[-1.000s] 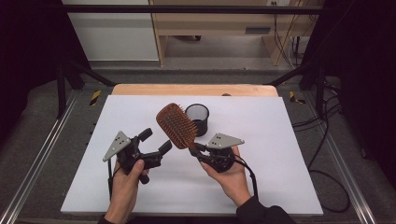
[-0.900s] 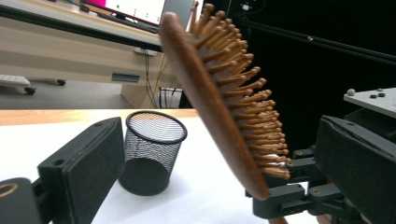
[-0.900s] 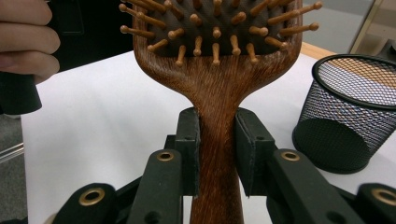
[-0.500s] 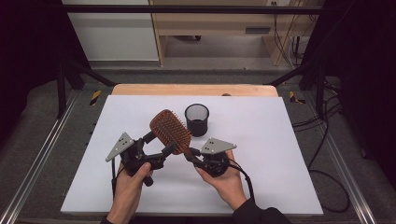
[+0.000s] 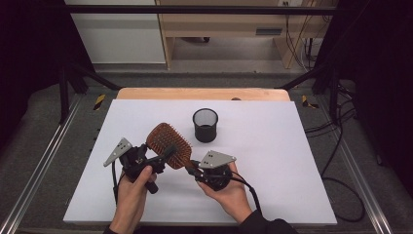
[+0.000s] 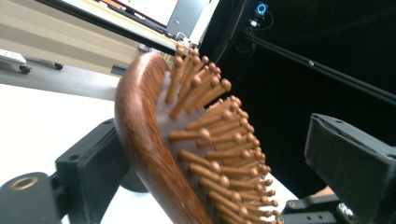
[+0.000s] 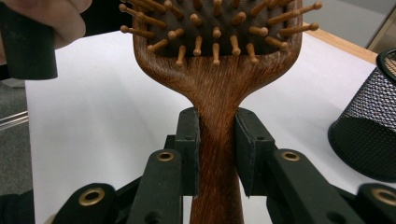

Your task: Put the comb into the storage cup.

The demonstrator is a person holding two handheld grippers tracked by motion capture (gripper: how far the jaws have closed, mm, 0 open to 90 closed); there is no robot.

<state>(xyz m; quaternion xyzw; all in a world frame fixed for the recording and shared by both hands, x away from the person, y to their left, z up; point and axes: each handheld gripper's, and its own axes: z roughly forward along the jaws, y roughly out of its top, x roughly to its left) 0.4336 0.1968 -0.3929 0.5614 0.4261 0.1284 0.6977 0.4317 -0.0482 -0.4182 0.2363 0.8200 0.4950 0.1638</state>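
The right gripper pinches the handle of a wooden paddle hairbrush, its two black jaws pressed flat against either side of the handle's neck, as the right gripper view shows close up. The brush is held off the white table, head tilted up and away from the person, just in front of and to the left of a black mesh cup that stands upright near the table's middle.

The left gripper sits at the brush head, on the side away from the cup. Its jaws are spread wide around the head and have just been closing: in the left gripper view the brush stands edge-on between them, its wooden back close against one jaw, while the peg bristles point toward the other jaw with a clear gap left. Whether the near jaw actually touches the wood cannot be told.

The person's left hand and right hand hold the two grippers over the table's near half, on the person's side of the cup. A grey three-cornered plate tops each gripper. In the right gripper view the mesh cup stands on the white surface just beside the brush handle.
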